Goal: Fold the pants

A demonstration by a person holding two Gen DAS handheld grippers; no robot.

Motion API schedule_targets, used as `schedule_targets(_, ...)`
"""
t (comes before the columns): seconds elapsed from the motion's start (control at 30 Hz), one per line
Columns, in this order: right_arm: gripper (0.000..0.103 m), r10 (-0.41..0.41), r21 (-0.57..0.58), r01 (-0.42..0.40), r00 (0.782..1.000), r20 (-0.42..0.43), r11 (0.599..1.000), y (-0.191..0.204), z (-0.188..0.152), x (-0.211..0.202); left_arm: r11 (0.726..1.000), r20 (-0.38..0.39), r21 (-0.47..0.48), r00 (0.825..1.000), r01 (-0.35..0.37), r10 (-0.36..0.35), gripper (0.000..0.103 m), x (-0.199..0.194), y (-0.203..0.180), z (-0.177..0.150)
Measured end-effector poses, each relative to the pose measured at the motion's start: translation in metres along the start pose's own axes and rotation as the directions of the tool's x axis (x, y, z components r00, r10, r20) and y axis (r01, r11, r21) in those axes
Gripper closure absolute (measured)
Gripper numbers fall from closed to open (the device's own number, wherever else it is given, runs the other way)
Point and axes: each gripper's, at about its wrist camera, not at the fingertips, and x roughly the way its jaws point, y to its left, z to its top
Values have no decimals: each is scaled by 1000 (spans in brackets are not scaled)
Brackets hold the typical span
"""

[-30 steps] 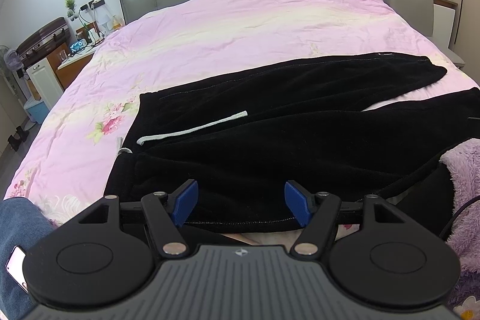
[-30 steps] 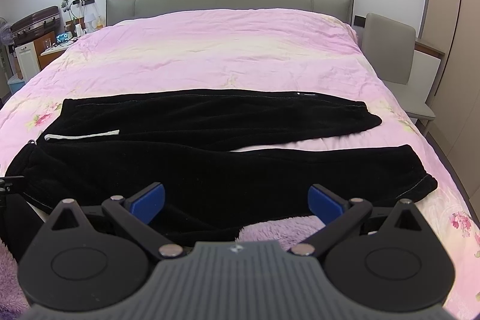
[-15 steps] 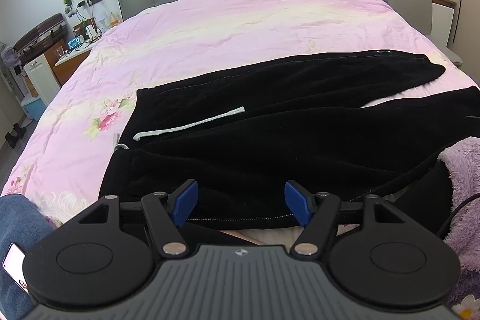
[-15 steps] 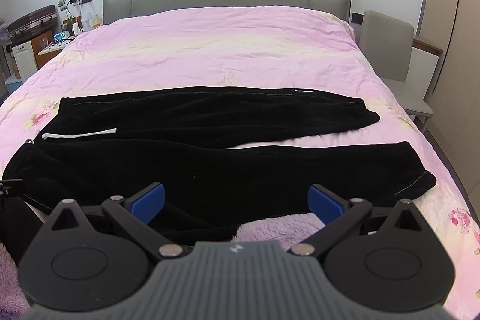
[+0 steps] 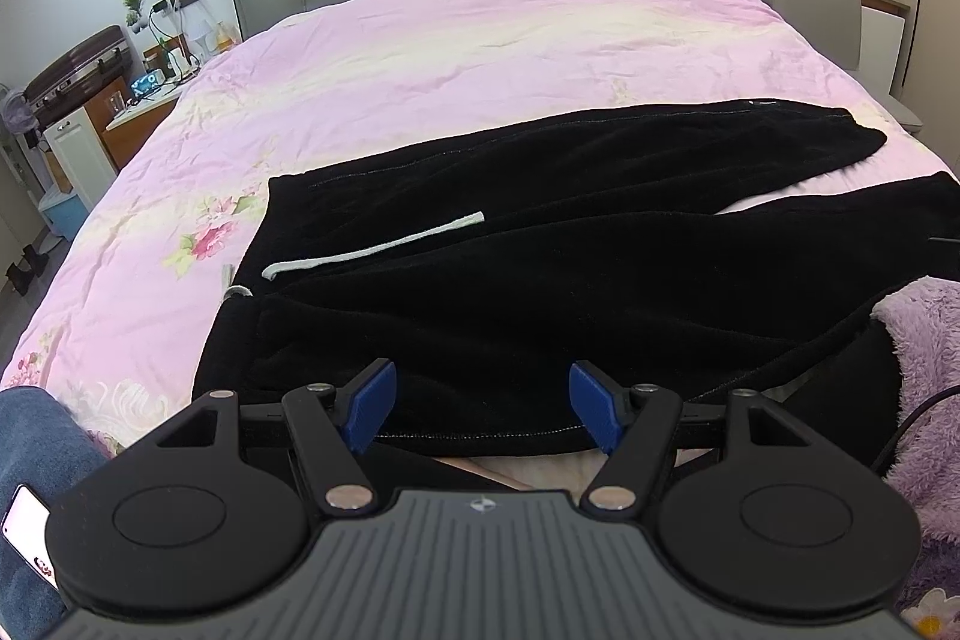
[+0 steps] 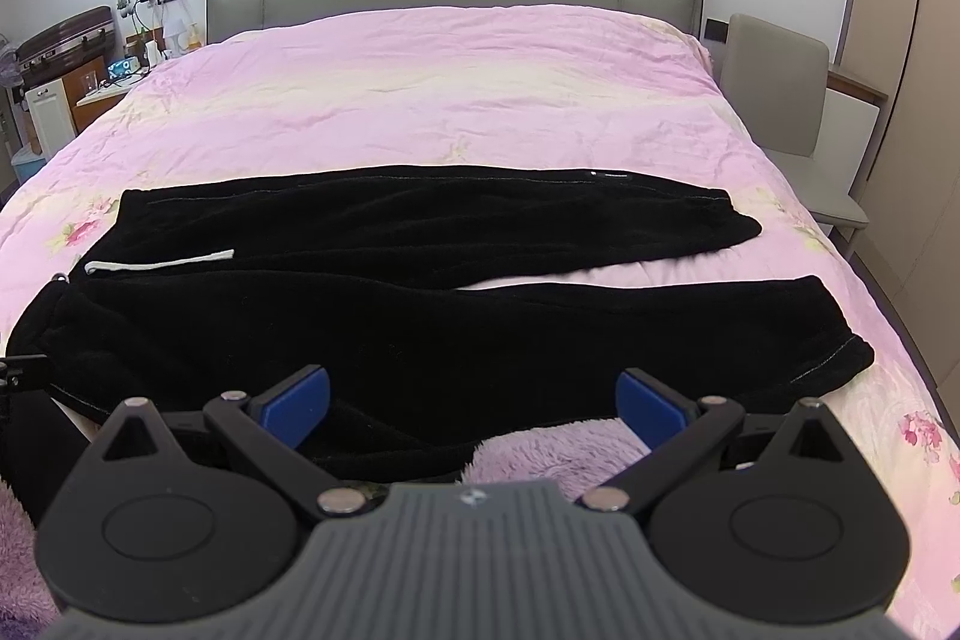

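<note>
Across the pink bed (image 6: 480, 100), the black pants (image 6: 384, 292) are laid flat, waist to the left and both legs stretched to the right, slightly parted at the cuffs. A white drawstring (image 5: 372, 247) is seen on the waist. The left gripper (image 5: 481, 412) and right gripper (image 6: 474, 403) are held spread wide above the near edge, nothing pinched.

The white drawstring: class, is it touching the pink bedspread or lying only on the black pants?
Apart. In the right wrist view the white drawstring lies wholly on the black pants, with black fabric between it and the pink bedspread.
</note>
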Motion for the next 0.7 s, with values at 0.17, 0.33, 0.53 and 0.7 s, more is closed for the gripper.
schedule_targets(0.17,5,2,-6,-2,1000,1,1000,1,-1,-1,1000,-7,-7,1000,-1,1,25,1,1,-1)
schedule_targets(0.33,5,5,-7,-5,1000,-1,1000,1,-2,0,1000,-4,-6,1000,1,-1,25,2,1,0)
schedule_targets(0.53,5,5,-7,-5,1000,-1,1000,1,-2,0,1000,-8,3,1000,6,-6,25,4,2,-1)
schedule_targets(0.7,5,16,-13,-16,1000,-6,1000,-4,0,3,998,-11,54,1000,10,-9,25,7,11,4)
